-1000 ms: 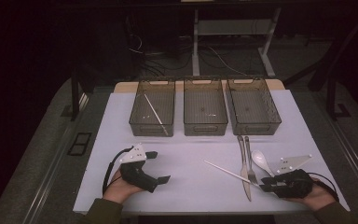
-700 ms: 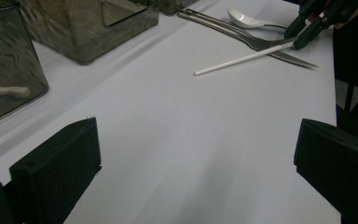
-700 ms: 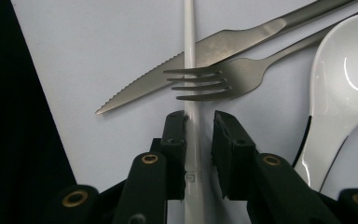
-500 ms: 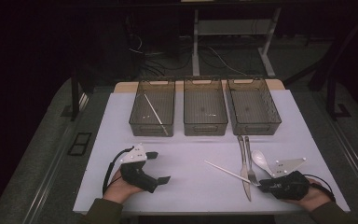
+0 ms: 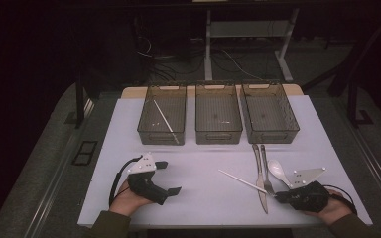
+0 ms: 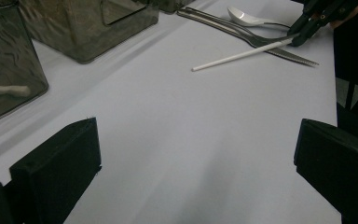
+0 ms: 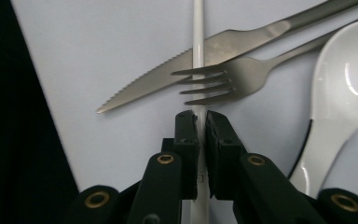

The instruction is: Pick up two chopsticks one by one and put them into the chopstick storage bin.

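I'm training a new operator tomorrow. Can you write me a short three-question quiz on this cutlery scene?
1. True or false: the right gripper is shut on the white chopstick.
2. Which bin already holds a chopstick: A left bin, B middle bin, C right bin?
3. What does the chopstick lie across?

Key:
1. True
2. A
3. The knife and the fork
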`<state>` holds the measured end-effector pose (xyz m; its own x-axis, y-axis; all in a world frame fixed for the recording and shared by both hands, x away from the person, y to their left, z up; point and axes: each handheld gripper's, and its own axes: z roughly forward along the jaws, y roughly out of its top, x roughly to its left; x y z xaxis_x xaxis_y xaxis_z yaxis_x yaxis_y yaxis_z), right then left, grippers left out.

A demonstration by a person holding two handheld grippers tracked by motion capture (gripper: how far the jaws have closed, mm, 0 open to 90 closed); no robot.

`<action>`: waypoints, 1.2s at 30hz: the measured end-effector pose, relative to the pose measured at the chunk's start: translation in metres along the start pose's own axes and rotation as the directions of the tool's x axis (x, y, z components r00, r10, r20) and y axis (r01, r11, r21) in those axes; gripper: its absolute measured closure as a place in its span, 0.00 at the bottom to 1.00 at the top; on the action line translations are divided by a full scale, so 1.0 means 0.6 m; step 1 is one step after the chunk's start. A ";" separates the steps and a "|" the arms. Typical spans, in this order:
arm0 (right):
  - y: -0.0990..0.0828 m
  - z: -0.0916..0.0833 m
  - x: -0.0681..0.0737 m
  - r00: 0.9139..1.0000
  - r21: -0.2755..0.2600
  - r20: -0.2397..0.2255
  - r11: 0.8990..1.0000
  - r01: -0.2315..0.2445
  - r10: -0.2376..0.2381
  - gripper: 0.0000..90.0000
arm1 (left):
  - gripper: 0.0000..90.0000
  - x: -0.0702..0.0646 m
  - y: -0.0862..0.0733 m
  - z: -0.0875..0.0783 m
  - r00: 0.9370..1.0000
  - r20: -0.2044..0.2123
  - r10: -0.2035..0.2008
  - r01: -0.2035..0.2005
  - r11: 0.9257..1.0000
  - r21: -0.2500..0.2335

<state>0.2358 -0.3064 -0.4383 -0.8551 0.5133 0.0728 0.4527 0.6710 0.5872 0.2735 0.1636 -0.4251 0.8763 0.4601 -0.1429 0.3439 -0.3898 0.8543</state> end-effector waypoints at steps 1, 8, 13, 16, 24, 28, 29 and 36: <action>0.000 0.000 0.001 1.000 -0.003 -0.015 1.000 -0.001 0.001 0.93 | 0.00 0.000 0.000 0.000 1.000 0.000 0.002 -0.002 1.000 0.000; 0.004 -0.011 0.010 0.998 -0.041 -0.062 0.999 0.009 -0.012 0.93 | 0.00 0.000 0.000 -0.001 1.000 -0.002 0.001 -0.001 1.000 -0.001; 0.009 -0.027 0.020 0.997 -0.085 -0.078 0.996 0.015 -0.022 0.93 | 0.00 0.000 0.000 -0.001 1.000 -0.001 0.002 -0.002 1.000 -0.001; 0.016 -0.037 0.021 0.996 -0.111 -0.079 0.994 0.018 -0.027 0.93 | 0.00 0.000 0.000 -0.001 1.000 -0.001 0.002 -0.002 1.000 0.000; 0.054 -0.043 0.004 0.998 -0.133 -0.064 0.991 0.006 -0.015 0.93 | 0.00 0.000 0.000 0.000 1.000 -0.004 0.000 0.000 1.000 0.002; 0.073 -0.038 -0.009 0.998 -0.135 -0.057 0.991 -0.015 0.007 0.93 | 0.00 0.000 0.000 -0.001 1.000 -0.005 -0.005 0.005 1.000 -0.003; 0.078 -0.037 -0.012 0.999 -0.140 -0.051 0.990 -0.018 0.011 0.93 | 0.00 0.000 0.000 -0.001 1.000 -0.005 -0.005 0.005 1.000 -0.001; 0.119 -0.034 -0.032 0.999 -0.174 -0.041 0.984 -0.033 0.026 0.93 | 0.00 0.001 0.000 -0.001 1.000 -0.004 -0.005 0.005 1.000 -0.006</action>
<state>0.2792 -0.2792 -0.3815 -0.8528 0.5081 0.1209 0.4296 0.5508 0.7156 0.2738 0.1641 -0.4250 0.8730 0.4657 -0.1452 0.3464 -0.3823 0.8566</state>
